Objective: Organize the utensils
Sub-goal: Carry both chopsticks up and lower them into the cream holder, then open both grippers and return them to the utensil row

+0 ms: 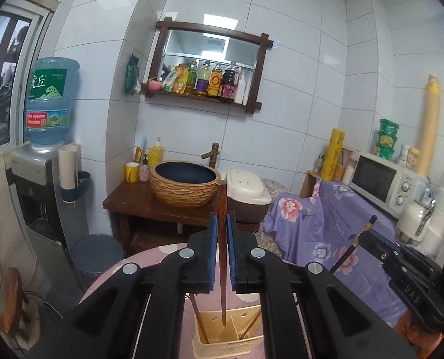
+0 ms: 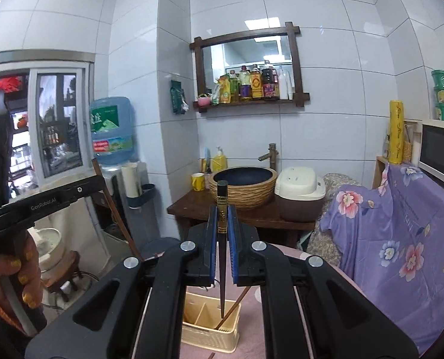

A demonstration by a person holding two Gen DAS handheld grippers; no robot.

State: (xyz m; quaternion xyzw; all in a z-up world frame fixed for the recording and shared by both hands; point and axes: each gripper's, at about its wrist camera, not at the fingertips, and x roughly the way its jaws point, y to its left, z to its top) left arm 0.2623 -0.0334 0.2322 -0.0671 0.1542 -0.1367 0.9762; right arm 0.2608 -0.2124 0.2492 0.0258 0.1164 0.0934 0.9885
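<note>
Two grippers each pinch one chopstick. The left gripper (image 1: 222,218) has its blue pads pressed tight on a brown wooden chopstick (image 1: 222,254), which sits right between the jaws. That stick stands almost straight up, thick end high, thin tip down over the cream utensil basket (image 1: 227,345). The right gripper (image 2: 222,212) squeezes a black chopstick with a gold band (image 2: 222,209) the same way, also upright, its tip hanging over the basket's right compartment. More chopsticks (image 1: 199,320) lean inside the basket. It sits on a pink tablecloth (image 1: 108,275).
</note>
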